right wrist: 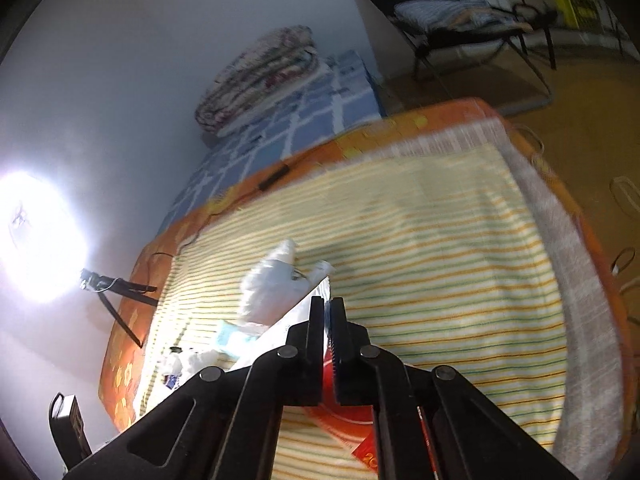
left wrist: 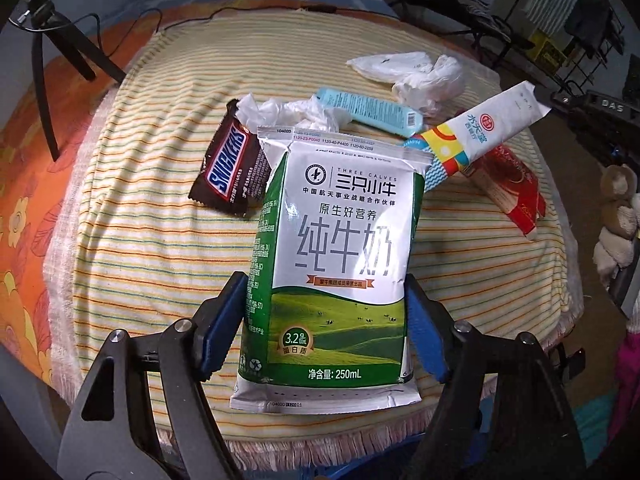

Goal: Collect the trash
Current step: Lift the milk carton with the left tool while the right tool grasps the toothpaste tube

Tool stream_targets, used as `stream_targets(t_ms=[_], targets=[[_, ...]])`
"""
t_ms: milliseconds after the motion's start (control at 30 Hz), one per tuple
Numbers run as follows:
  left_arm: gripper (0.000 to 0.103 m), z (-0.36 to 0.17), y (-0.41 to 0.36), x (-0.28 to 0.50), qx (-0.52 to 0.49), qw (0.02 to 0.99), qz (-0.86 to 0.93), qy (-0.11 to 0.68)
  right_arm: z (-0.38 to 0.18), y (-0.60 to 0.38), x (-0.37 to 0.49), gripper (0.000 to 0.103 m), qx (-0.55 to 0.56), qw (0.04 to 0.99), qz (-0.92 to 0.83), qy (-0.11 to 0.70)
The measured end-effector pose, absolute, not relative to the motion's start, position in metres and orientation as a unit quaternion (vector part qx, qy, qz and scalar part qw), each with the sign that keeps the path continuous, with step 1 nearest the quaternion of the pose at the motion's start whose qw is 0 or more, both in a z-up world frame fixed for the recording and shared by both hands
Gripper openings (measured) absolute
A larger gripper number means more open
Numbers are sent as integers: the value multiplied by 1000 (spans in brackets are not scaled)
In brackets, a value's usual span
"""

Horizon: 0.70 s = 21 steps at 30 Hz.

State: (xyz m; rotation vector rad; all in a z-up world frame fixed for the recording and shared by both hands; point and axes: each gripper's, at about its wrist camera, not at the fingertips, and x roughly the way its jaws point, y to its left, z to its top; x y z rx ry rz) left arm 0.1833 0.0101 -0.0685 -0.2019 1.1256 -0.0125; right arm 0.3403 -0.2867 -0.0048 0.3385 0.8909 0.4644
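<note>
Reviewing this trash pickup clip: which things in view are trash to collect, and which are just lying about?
Trash:
milk carton
Snickers wrapper
toothpaste tube
crumpled tissue
light blue tube
red box

Lying about:
tripod
black cable
striped towel
stuffed toy
folded quilt

Striped yellow blanket [left wrist: 140, 248] covers most of the bed, with an orange floral sheet [left wrist: 20, 216] poking out at 9 o'clock. Black tripod [left wrist: 60, 52] sits at 10 o'clock, a folded quilt [right wrist: 260, 76] against the wall, stuffed toys [left wrist: 616, 224] at 3 o'clock.
</note>
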Motion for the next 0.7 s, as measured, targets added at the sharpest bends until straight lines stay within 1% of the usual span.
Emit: stream_targets(t_ms=[300, 700], targets=[[77, -46, 15, 160, -97, 851, -6, 516, 44, -277, 305, 0, 126, 882, 253, 376], [77, -26, 11, 136, -92, 860, -22, 502, 87, -265, 249, 0, 72, 896, 283, 335]])
